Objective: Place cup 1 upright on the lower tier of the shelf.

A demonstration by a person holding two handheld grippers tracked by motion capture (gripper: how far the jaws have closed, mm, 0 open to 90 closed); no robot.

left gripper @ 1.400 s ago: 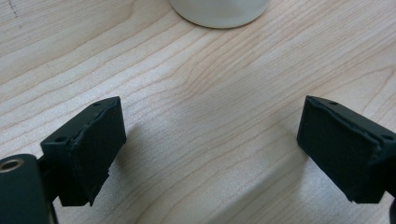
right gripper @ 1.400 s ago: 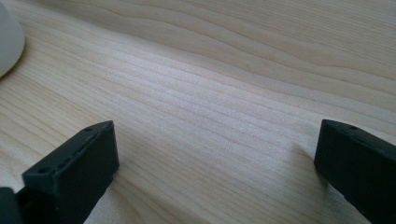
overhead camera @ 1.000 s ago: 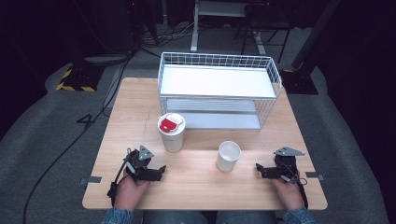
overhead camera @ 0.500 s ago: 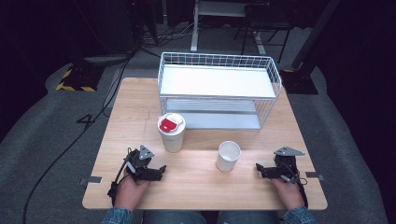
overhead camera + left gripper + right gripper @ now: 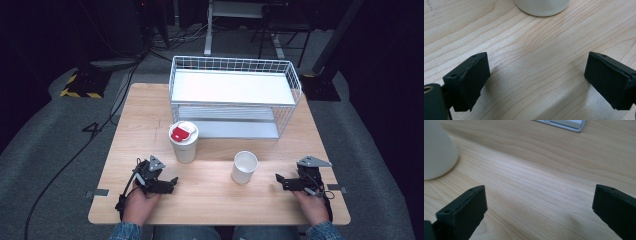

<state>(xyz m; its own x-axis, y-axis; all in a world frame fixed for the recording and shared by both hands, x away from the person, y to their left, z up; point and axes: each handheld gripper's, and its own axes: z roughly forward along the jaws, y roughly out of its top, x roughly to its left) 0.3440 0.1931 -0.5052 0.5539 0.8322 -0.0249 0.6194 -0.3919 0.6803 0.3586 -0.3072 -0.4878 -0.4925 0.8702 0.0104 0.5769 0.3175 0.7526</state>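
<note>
A white lidded cup with a red tab on its lid stands left of centre on the wooden table. An open white paper cup stands to its right. My left gripper rests low on the table near the front left, just below the lidded cup, held in a hand. Its jaws stand wide open over bare wood in the left gripper view, with a white cup base ahead. My right gripper sits right of the open cup, open and empty; that cup's side shows at the left.
A white wire rack with two shelves fills the back half of the table; its lower edge appears in the right gripper view. Cables trail across the grey floor at the left. Bare wood lies between the two grippers along the front edge.
</note>
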